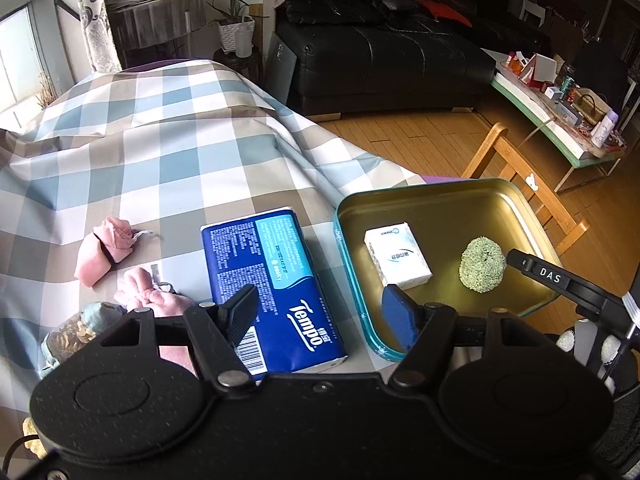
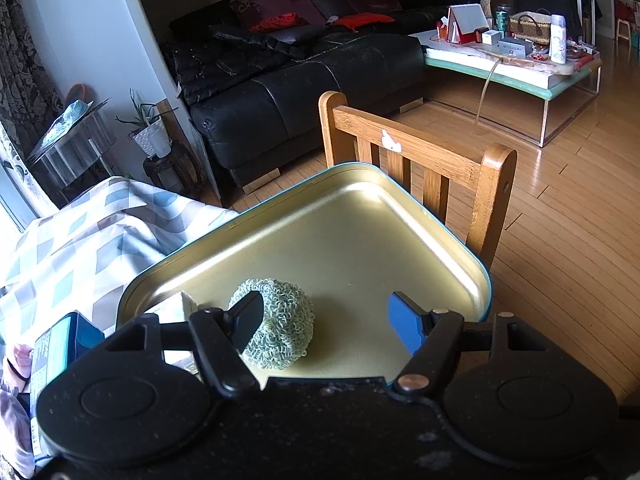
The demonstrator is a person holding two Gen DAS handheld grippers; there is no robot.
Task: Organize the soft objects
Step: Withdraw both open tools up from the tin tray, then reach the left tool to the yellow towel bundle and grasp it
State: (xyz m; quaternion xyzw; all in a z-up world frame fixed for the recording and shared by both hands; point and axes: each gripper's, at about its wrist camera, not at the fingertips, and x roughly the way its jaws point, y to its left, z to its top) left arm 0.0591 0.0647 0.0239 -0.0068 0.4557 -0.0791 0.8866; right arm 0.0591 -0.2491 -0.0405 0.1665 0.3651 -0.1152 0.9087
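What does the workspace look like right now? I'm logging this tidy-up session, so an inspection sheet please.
Surface: checked tablecloth, rumpled.
Job's things: white tissue pack and green scrubber lie apart in the gold tin tray; blue Tempo pack and pink socks on the cloth.
Clutter: patterned pouch at the near edge.
Grippers: left hand-held gripper open, empty; right hand-held gripper open beside the scrubber.
Cables: nothing seen.
Surroundings: wooden chair, black sofa, crowded coffee table.

Tray (image 1: 520, 208) on bench (image 1: 168, 160), at 3 o'clock of tissue pack (image 1: 272, 280). In tray: small tissue packet (image 1: 398, 254), scrubber (image 1: 482, 264) at its 3 o'clock. 2 cloth bundles (image 1: 106, 250) at pack's 9 o'clock.
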